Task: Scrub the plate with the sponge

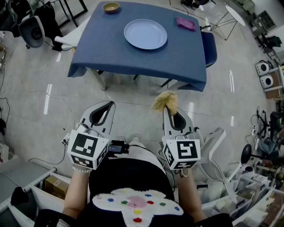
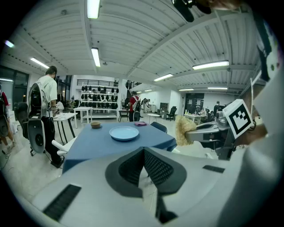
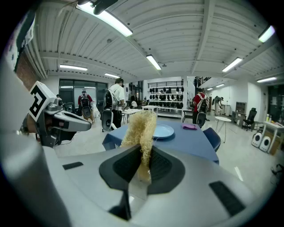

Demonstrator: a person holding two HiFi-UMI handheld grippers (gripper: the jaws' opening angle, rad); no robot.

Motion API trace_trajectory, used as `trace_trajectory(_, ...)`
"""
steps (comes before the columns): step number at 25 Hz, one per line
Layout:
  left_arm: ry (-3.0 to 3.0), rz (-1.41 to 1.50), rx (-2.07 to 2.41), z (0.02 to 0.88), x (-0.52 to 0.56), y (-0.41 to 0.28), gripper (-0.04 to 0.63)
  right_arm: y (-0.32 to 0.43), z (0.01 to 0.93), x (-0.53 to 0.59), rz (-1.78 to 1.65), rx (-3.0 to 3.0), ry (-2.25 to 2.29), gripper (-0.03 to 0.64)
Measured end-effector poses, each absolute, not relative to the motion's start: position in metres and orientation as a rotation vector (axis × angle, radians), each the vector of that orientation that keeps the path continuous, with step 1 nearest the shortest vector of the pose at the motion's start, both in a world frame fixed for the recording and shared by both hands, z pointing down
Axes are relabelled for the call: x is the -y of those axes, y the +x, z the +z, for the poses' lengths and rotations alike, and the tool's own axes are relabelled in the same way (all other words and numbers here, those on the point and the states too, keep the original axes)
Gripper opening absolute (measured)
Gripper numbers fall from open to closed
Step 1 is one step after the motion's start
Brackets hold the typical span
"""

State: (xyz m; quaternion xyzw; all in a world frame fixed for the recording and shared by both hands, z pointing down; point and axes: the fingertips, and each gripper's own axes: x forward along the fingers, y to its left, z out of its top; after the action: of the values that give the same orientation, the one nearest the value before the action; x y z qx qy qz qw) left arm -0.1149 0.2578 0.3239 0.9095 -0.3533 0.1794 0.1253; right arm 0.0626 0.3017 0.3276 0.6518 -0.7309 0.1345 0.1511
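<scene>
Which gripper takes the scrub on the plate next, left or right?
Right. The right gripper is shut on the sponge; the left gripper is shut on nothing. The plate sits on the table ahead, neither gripper near it.

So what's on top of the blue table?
A pale blue plate in the middle, a small brown bowl at one corner, a purple cloth near another. Whatever lies under them is covered.

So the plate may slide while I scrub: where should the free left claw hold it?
I'd pinch the raised rim of the plate at its left edge, coming in from the left, low over the table: it lies flat, and the sponge needs the middle.
</scene>
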Motion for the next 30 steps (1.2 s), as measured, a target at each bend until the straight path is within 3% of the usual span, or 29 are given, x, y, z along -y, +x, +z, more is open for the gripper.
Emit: trace_trajectory(30, 2.669, 0.497, 1.072, 0.320, -0.261, -0.070, 0.009, 0.114, 0.330, -0.313, 0.404, 2.137, 1.953, 0.044)
